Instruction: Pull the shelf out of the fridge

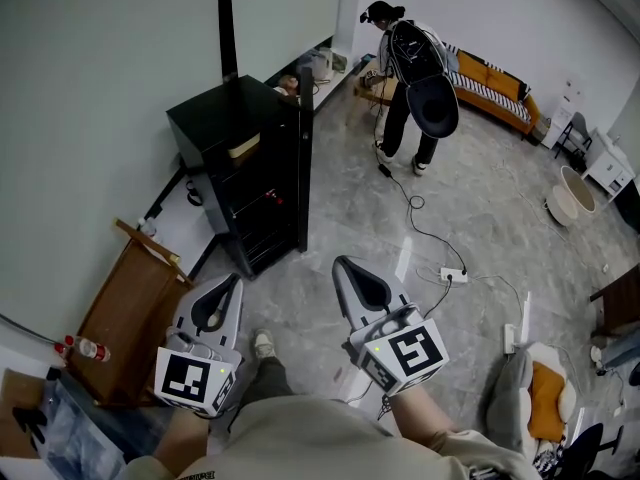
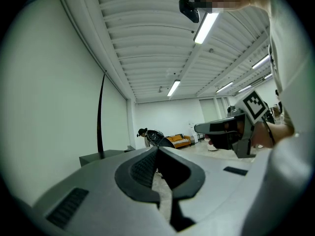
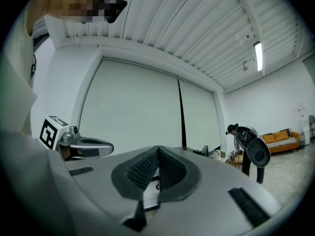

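One black fridge point(image 1: 240, 158) stands against the pale wall, its single door point(image 1: 303, 163) swung open on the side facing the room. The shelf point(image 1: 252, 180) sits inside the fridge, in the dark interior below a tan item point(image 1: 243, 146). How many levels there are cannot be counted in the shadow.

Two grippers are held level, both on the near side of the fridge and well apart from it. The left gripper point(image 1: 236, 280) points at the fridge's lower front corner, its jaws pressed together at the tips with nothing between them. The right gripper point(image 1: 342, 264) lies off to the open-door side, its jaws likewise closed and empty. Neither touches the fridge.

One wooden crate point(image 1: 130, 308) leans on the floor to the left of the fridge, nearer the camera, with one bottle point(image 1: 85, 348) just beside it. One person point(image 1: 410, 78) bends over beyond the fridge, and one orange sofa point(image 1: 492, 83) stands farther off by the back wall. One white power strip point(image 1: 453, 275) lies on the floor to the right of the fridge, its cable running towards the person.
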{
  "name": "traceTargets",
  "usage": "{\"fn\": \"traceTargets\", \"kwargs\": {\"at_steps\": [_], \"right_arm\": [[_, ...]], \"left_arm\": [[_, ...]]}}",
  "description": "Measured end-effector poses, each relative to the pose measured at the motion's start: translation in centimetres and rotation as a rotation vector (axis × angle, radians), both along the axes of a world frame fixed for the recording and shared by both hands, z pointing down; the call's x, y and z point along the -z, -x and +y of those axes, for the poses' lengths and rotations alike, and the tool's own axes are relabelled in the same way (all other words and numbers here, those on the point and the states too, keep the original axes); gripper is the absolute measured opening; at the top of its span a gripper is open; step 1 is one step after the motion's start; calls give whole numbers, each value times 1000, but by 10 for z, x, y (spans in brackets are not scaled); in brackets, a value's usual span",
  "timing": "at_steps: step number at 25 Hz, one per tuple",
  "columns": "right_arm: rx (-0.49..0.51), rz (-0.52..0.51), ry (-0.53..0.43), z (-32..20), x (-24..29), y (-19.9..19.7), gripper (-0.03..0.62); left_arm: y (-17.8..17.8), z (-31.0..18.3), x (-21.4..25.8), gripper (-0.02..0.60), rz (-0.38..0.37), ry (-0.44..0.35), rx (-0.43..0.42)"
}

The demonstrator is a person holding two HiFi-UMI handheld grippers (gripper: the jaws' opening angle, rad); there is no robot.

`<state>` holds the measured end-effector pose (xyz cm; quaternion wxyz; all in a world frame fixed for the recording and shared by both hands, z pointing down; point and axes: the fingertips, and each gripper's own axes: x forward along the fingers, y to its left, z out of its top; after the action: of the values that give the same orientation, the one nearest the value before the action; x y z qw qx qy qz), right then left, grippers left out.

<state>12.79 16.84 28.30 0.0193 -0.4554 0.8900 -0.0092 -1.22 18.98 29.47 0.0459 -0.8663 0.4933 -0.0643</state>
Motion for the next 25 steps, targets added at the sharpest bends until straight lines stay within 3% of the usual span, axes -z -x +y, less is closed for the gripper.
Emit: {"fn": "traceTargets", "kwargs": {"at_steps": [15,21,25], "right_arm": [[-11,5,71,-137,-22,55,-5],[3,-48,98,-200,-21,94,-5],[-15,-25,136,-240,-29,113,-5]], "left_arm": [[50,-144,-16,6,-6,58,-33],[79,-204,-16,6,5,70,-52],[99,-244,-17,7,9,66,-66]]}}
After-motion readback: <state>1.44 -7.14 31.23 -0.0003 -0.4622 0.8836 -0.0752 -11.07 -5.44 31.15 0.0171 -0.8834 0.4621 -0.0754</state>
